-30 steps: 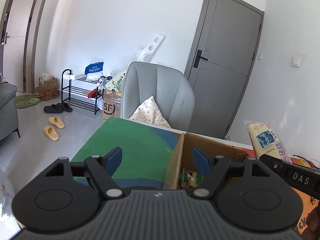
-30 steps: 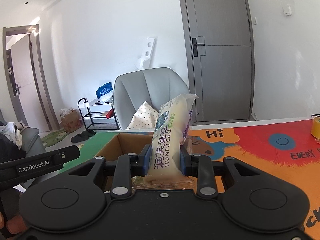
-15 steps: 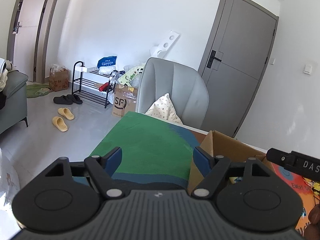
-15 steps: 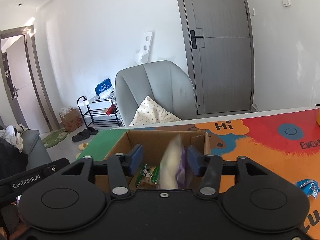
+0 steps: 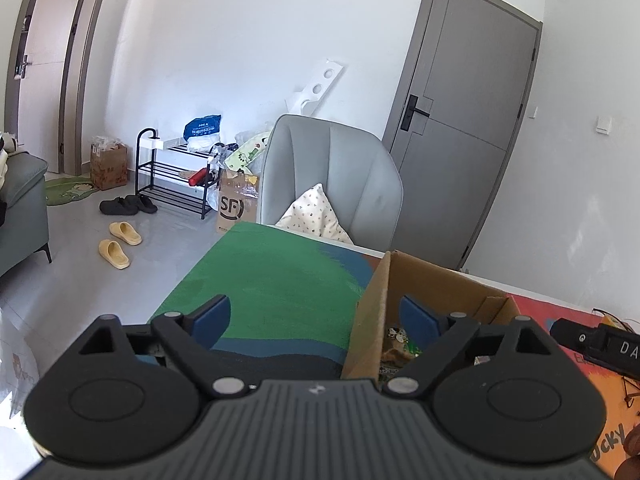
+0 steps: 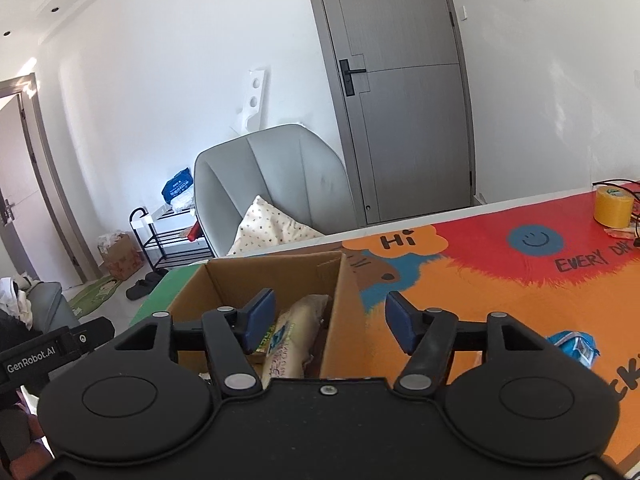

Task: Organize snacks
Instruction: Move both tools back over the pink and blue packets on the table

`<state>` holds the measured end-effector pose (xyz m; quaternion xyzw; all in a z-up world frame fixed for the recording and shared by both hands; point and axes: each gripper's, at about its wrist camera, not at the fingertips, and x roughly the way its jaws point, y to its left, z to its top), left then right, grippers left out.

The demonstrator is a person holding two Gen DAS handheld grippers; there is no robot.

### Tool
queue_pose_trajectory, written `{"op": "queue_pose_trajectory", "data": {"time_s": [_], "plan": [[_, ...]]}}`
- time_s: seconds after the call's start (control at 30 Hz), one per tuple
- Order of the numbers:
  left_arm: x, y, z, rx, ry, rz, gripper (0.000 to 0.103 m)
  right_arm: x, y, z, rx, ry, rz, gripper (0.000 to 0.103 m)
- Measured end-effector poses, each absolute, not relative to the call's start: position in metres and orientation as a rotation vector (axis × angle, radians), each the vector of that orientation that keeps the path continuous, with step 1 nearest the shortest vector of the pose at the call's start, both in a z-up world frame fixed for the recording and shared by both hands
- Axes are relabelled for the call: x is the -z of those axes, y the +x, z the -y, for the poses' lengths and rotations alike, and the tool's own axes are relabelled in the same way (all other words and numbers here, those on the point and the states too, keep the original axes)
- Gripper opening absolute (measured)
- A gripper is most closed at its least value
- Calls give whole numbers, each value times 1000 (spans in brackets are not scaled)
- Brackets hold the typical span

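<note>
— Cardboard, that box [image 6: 280, 276], and the cake pack [image 6: 294, 334] is lying inside it now, against the right wall.

— Is the right gripper [image 6: 330, 320] holding it?

— No. Its jaws are opening, about half wide, and the pads are not pressing on anything. The right wall of the box is standing between them. The pack is lying just below and a little left of the middle, near the left pad. Its long axis is running away from the gripper, toward the far wall of the box.

— And the left gripper [image 5: 316, 316]?

— It is opening too, very wide, and it is gripping nothing. The left wall of the box [image 5: 370, 312] is standing between its jaws, and the right pad is hanging over the inside.

— So which hand is nearer for the next snack?

— I am thinking the right one. A blue packet [image 6: 572, 346] is lying on the mat [image 6: 500, 280], just to the right of that gripper.

— Is the left view showing this packet?

— No, only the right view is showing it, and also the tape roll [image 6: 613, 209] far behind. The left view is showing the green end of the mat [image 5: 272, 276] and some small packs [image 5: 400, 342] in the box, but the cake pack is hidden there.
</note>
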<state>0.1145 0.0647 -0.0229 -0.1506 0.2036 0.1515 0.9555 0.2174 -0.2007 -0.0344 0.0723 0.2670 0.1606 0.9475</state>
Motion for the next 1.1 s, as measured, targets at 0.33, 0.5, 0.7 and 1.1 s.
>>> {"op": "queue_pose_trajectory", "data": {"time_s": [0.33, 0.5, 0.7, 1.1], "plan": [[20, 118, -26, -257, -245, -437, 98, 39, 205, 234, -286, 169, -556, 92], [19, 122, -6, -236, -224, -464, 100, 40, 202, 253, -270, 183, -567, 101], [21, 124, 15, -208, -190, -520, 100, 39, 196, 271, -262, 189, -575, 103], [7, 129, 63, -118, -140, -534, 100, 34, 189, 318, -187, 219, -570, 103]]}}
